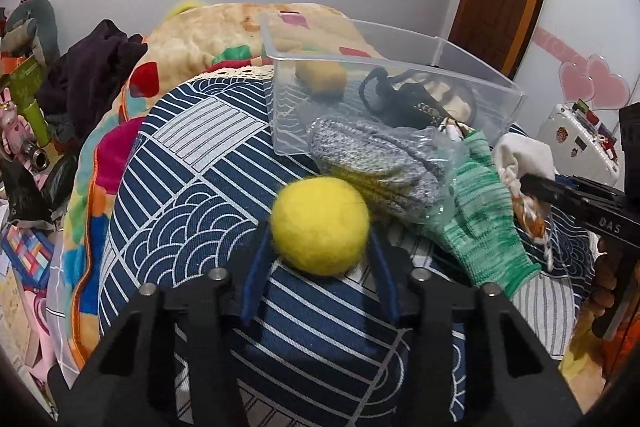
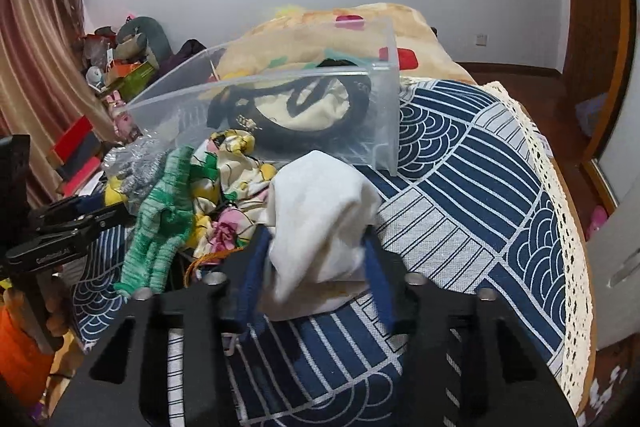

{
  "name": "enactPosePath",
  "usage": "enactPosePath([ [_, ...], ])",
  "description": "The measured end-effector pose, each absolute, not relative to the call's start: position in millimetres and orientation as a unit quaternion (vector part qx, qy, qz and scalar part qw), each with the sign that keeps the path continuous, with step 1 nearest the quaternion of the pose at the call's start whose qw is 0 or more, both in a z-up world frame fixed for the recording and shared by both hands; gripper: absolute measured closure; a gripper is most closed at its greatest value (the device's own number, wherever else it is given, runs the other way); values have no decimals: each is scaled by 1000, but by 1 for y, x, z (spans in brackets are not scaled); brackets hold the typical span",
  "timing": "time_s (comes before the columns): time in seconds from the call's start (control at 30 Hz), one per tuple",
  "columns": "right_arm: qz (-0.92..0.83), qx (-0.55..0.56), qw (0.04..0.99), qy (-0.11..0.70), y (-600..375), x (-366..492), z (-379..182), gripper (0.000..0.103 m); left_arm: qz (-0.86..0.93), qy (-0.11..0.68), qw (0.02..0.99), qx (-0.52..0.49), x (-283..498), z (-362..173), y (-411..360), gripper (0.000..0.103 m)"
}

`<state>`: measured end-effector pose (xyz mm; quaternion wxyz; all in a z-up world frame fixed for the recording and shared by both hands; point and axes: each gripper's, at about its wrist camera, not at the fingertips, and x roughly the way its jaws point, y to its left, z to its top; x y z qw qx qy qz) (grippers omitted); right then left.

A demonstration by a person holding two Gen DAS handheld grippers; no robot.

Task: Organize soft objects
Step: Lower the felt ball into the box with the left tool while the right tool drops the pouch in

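Note:
My left gripper point(image 1: 320, 247) is shut on a yellow felt ball point(image 1: 320, 225) and holds it above the blue patterned cloth. My right gripper point(image 2: 316, 243) is shut on a white cloth point(image 2: 320, 211), lifted just in front of the clear plastic bin point(image 2: 390, 115). The bin point(image 1: 280, 99) holds an orange-yellow soft piece point(image 1: 322, 77) and a black-strapped cream bag point(image 2: 304, 107). A green knit glove point(image 1: 484, 211), grey gloves in a plastic wrap point(image 1: 372, 155) and a floral fabric point(image 2: 236, 183) lie in front of the bin.
The table's blue-and-white cloth point(image 2: 460, 187) has a lace rim on the right. A colourful blanket point(image 1: 224, 27) lies behind the bin. Clutter of toys and boxes point(image 1: 24, 99) stands at the left. The right gripper's body point(image 1: 592, 211) shows in the left wrist view.

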<state>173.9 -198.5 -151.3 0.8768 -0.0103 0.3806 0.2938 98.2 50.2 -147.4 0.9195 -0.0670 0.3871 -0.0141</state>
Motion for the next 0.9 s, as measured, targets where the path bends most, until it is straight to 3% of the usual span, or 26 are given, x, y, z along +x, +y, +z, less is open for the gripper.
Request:
enactPosePath([
  [0.07, 293, -14, 879, 376, -197, 171, -148, 81, -10, 384, 921, -62, 96, -146, 49, 58],
  [0.17, 296, -17, 882, 366, -196, 166, -141, 83, -7, 377, 924, -58, 89, -141, 48, 58],
  [0.47, 286, -20, 909, 303, -201, 155, -102, 84, 6, 338, 936, -95, 81, -112, 65, 58],
  [0.9, 293, -15, 930, 222, -179, 171, -54, 83, 2, 273, 960, -66, 105, -61, 57, 58],
])
